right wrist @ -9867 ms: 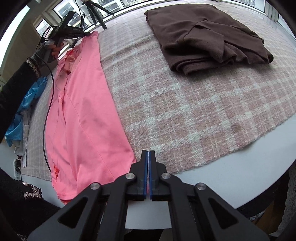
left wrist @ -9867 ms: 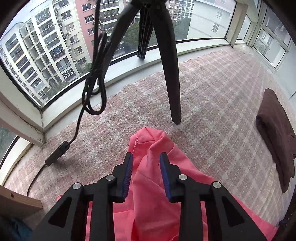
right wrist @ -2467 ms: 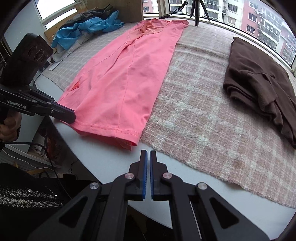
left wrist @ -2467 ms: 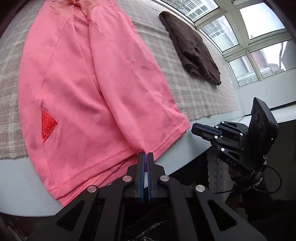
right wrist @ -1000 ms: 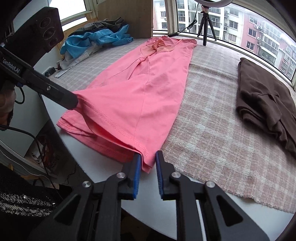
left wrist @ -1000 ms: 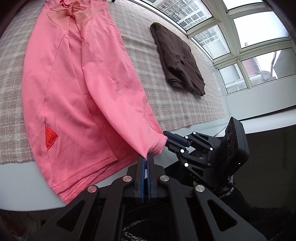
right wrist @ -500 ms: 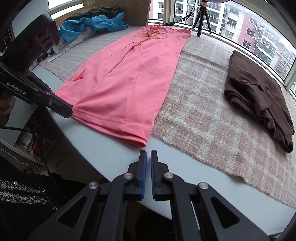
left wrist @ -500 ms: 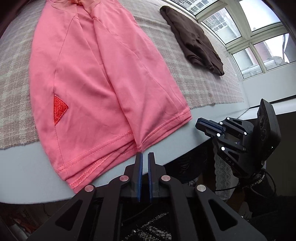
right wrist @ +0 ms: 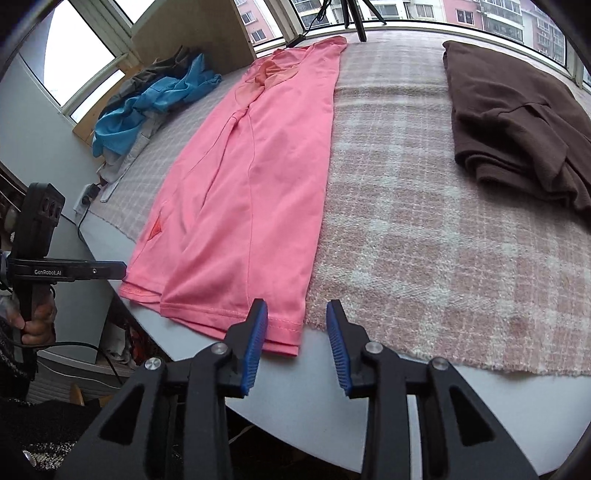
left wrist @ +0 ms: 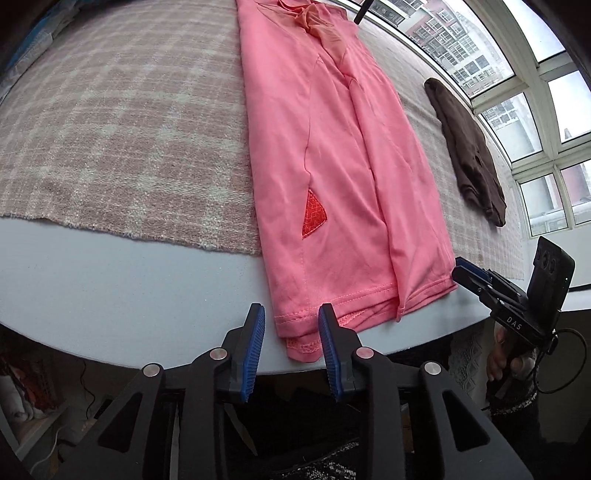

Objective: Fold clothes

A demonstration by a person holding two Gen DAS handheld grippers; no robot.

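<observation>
Where its side faces the right wrist camera, left tongs [right wrist: 123, 270] read "GenRobot.AI".

Left handheld gripper [left wrist: 291, 347] of matte black plastic with ribbed blue pads and silver screws, right handheld gripper [right wrist: 297, 343] alike, boxy black camera housing on each, white "GenRobot.AI" and "DAS" lettering, thin black cables, dark speckled knit sleeves at the wrists

A home's glazed balcony room: bay windows [left wrist: 535, 122] facing apartment blocks [right wrist: 495, 14], laundry pile [right wrist: 155, 96] nearby.
</observation>
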